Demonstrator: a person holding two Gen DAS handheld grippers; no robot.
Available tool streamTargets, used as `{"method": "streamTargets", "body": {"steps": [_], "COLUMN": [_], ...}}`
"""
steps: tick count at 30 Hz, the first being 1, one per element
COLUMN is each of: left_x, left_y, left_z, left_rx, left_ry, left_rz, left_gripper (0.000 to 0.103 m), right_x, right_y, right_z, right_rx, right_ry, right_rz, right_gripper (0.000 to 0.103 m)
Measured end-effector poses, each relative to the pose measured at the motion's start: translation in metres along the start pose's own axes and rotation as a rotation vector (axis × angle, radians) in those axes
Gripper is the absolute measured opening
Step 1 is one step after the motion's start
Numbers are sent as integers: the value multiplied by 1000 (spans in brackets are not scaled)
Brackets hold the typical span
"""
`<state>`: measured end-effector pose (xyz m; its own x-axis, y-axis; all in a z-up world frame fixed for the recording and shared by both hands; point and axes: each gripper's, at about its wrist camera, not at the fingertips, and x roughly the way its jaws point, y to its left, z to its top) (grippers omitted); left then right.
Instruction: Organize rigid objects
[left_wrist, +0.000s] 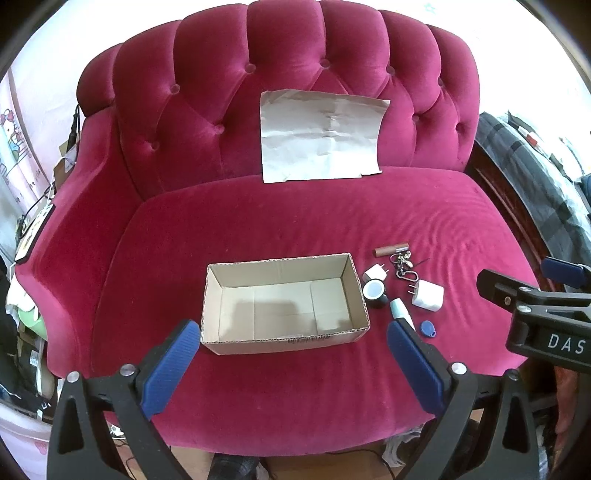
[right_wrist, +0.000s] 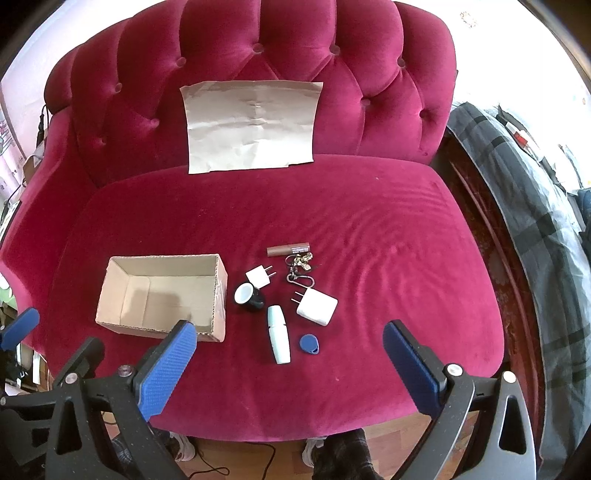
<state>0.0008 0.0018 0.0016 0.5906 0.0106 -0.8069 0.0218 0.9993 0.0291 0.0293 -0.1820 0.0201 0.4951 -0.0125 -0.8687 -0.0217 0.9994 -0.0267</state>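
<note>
- Left gripper (left_wrist: 291, 350) is hovering with jaws spread wide and empty near the cardboard box (left_wrist: 284, 299)
- Right gripper (right_wrist: 288, 350) is likewise gaping, holding nothing
- Box is sitting empty; chargers (right_wrist: 317, 306), keys (right_wrist: 300, 267), blue tag (right_wrist: 308, 344) are all lying right of it, waiting to go in

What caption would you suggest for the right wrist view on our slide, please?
Open right hand-held gripper hovers before an empty cardboard box and small items on a crimson sofa.
</note>
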Motion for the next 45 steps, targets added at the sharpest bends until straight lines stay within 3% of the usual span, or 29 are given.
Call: {"method": "streamTargets", "body": {"steps": [32,45], "left_x": [2,22], "left_y": [7,25], "left_z": [4,10], "left_rx": [-13,-3], "left_ry": [-32,-34], "left_rz": [29,55], "left_gripper": [103,103], "right_x": [3,26], "right_y": [-1,-12], "right_z": [6,9], "right_rx": [6,28], "right_ry": [-2,16], "right_rz": [-13,-24], "right_gripper": [103,103]}}
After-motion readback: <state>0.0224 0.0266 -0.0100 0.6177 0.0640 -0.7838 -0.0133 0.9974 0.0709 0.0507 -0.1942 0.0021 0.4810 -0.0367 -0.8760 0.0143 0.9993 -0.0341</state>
